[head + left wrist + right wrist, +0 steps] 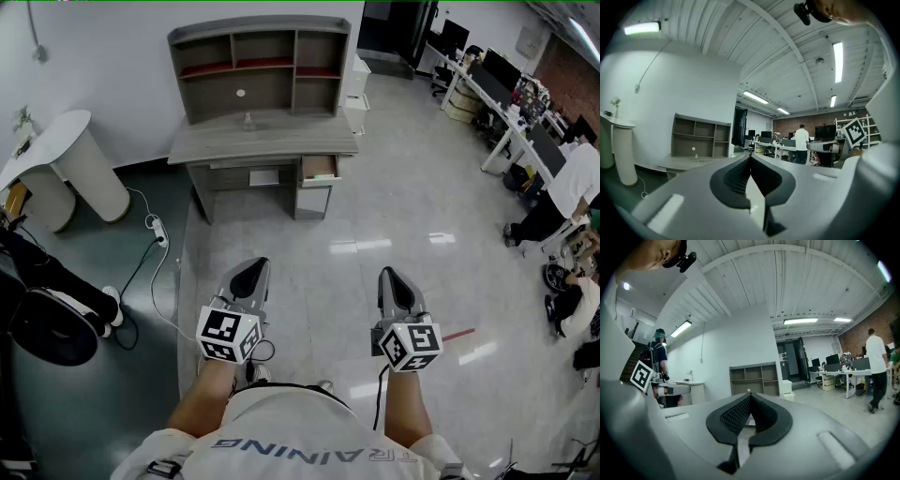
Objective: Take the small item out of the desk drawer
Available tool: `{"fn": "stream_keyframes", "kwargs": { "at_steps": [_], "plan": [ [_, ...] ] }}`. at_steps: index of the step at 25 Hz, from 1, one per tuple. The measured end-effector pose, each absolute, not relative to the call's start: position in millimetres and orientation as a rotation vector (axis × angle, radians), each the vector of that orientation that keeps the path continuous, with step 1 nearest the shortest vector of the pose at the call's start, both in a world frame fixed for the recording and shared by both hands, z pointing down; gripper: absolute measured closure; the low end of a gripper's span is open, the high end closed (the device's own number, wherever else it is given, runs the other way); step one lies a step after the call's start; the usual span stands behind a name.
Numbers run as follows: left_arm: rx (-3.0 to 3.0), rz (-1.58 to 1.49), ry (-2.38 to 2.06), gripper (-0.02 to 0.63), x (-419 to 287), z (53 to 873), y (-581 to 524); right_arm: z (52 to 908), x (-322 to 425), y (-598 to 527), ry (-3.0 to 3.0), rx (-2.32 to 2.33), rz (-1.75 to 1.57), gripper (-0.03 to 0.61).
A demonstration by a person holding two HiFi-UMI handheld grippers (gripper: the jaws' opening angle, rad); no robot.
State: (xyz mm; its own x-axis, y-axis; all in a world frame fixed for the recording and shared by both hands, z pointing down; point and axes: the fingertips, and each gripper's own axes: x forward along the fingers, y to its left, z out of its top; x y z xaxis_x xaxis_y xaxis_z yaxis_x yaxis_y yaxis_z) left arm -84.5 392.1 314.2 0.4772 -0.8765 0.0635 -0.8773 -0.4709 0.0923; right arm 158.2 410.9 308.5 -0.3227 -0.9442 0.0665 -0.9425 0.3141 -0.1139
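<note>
The surface [262,142] stands well ahead of me. Its right drawer [307,169] is open; the small item [322,174] inside is only a greenish blur. My left hand-held gripper [254,265] and right hand-held gripper [389,274] are pressed together, holding nothing.

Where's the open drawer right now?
Head view, top centre: the open drawer sits at the image-right end of the desk, just under the desktop.
</note>
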Motion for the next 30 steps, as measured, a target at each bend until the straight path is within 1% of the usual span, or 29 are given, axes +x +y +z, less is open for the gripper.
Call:
{"fn": "stream_keyframes", "kwargs": {
  "at_steps": [16,30],
  "plan": [
    [2.578,0.006,-1.542,0.614,-111,321,387,313,134,402,2.555,-1.833,-0.204,0.566],
    [2.596,-0.009,-1.410,0.614,-181,349,348,341,65,373,2.518,-1.915,-0.273,0.565]
  ]
}}
